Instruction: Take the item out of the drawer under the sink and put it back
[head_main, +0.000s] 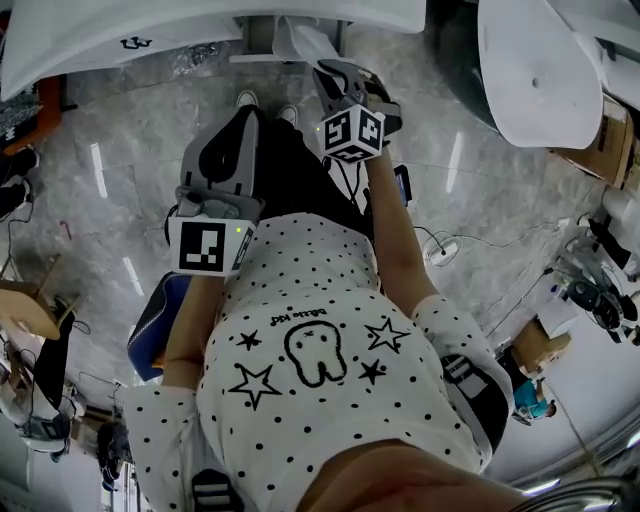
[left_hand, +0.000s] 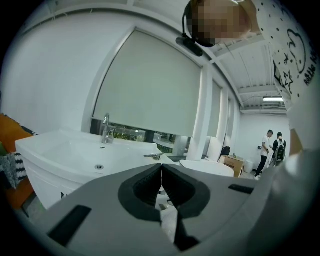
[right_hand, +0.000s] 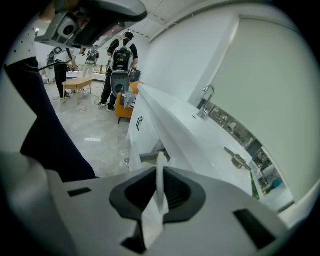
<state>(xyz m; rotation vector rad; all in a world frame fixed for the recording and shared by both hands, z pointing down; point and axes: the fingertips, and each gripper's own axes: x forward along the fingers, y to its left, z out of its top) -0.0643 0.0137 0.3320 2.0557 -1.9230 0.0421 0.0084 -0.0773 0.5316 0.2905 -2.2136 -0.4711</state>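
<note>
The right claw (right_hand: 160, 187) is pinched on a thin white item (right_hand: 152, 220). The left claw (left_hand: 161, 185) is closed, empty. The item looks taken out; putting it back is left.

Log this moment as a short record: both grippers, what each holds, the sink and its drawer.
left gripper: jaws together, nothing between them
right gripper: jaws shut on a thin white paper sheet
sheet position: sticks up past the jaw tips, held in the air in front of the sink
white basin sink: ahead of both grippers, chrome faucet at its back edge
drawer under the sink: appears slightly open, inside not visible
</note>
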